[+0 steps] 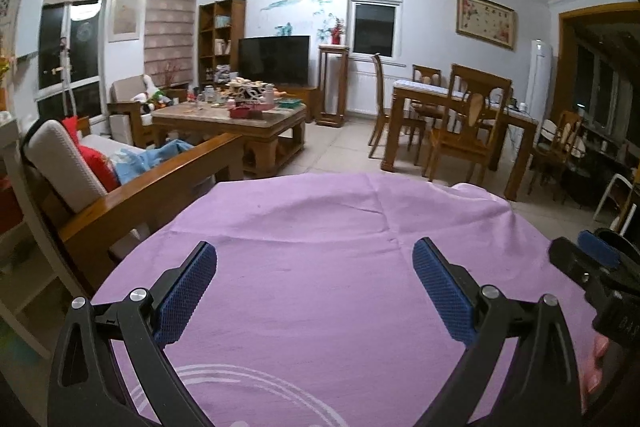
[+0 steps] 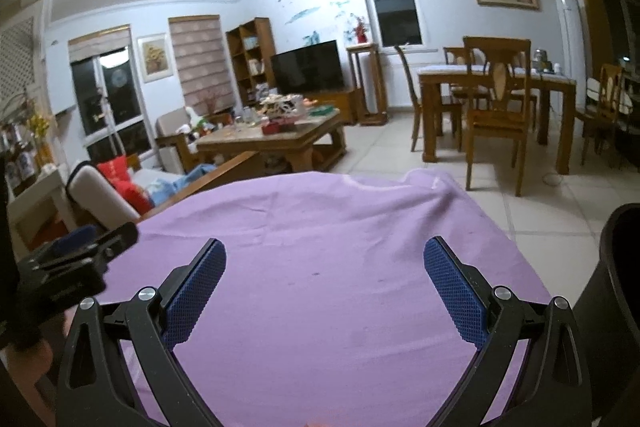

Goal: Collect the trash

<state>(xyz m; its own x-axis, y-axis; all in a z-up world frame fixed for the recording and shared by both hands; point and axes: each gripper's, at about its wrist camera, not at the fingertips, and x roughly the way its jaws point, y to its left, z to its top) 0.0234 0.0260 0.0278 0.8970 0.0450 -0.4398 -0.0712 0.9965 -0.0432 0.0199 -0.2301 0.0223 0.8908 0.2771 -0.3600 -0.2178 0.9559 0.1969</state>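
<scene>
Side by side, left gripper and right gripper level above purple cloth, jaws wide, empty.

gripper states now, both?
Left gripper: open, holding nothing, over the purple cloth.
Right gripper: open, holding nothing.

1. Your right gripper enters the left wrist view only at the right edge, its fingers mostly cut off.
2. The dark bin is cropped by the right edge; its inside stays hidden.
3. Items on the coffee table are too small to tell apart.
</scene>
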